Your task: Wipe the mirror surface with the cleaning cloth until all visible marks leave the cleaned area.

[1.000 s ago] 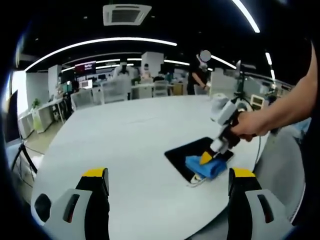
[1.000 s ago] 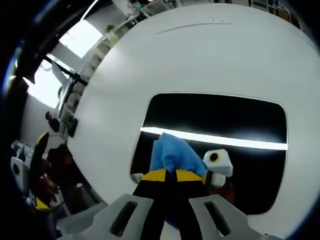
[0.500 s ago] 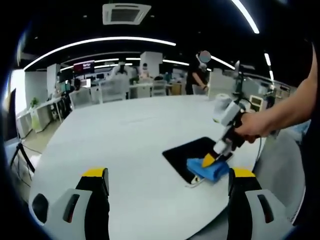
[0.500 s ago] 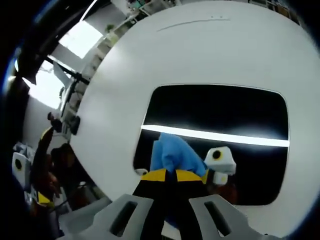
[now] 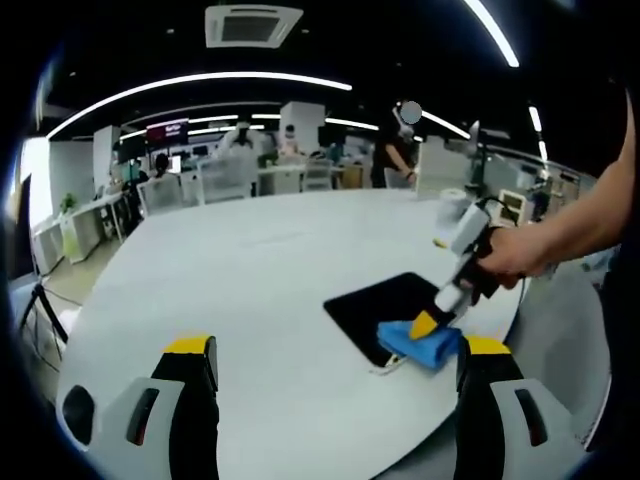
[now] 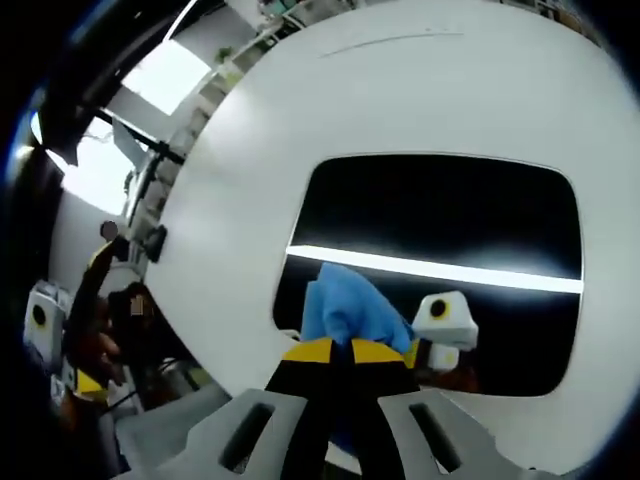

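in the left gripper view we look across a wide, round white counter (image 5: 250, 290) in an open office. a dark rectangular mirror (image 5: 385, 305) lies flat near the counter's right edge. a blue cleaning cloth (image 5: 422, 345) rests on the mirror's near corner, partly over its edge. the right gripper (image 5: 428, 325), held in a person's hand (image 5: 510, 255), reaches in from the right and presses its yellow-tipped fingers into the cloth. the left gripper (image 5: 335, 365) hangs above the counter, well apart from the mirror, its two fingers (image 5: 190, 375) spread wide with nothing between them.

in the right gripper view we look down along the right gripper (image 6: 345, 352) onto the mirror (image 6: 440, 220), whose dark surface reflects a bright strip of ceiling light. the fingers (image 6: 310, 355) are clenched together on the cleaning cloth (image 6: 350, 305), which bunches up above them against the mirror's lower left part. we see no marks on the mirror, though the glass is too dark to be sure. the counter (image 6: 400, 100) surrounds the mirror on all sides.
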The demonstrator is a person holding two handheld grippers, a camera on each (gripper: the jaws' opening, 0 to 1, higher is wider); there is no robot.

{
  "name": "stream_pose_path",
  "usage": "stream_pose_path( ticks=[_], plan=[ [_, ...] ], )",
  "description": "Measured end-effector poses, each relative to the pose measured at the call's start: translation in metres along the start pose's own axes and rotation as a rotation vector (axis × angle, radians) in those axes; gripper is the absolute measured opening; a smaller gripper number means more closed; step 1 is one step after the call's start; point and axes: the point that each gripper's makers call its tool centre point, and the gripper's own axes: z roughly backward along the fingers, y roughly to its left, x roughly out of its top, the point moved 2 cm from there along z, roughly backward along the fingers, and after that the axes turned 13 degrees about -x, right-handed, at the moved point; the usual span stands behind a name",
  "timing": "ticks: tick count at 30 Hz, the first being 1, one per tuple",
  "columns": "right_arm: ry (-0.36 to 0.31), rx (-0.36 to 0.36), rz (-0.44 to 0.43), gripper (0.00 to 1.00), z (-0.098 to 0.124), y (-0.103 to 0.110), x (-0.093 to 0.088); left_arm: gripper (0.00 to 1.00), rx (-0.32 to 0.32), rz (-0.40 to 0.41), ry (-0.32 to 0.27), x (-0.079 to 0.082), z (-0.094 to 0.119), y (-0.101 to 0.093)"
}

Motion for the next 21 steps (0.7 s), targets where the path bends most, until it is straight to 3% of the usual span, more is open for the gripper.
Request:
stream_pose_path(
  ticks=[21],
  plan=[
    [-0.001,0.023,-0.023,0.00,0.0012,-0.0051,0.0008,1.00,-0.013,0.004,0.010,-0.0005,-0.0031,-0.0013]
  ],
)
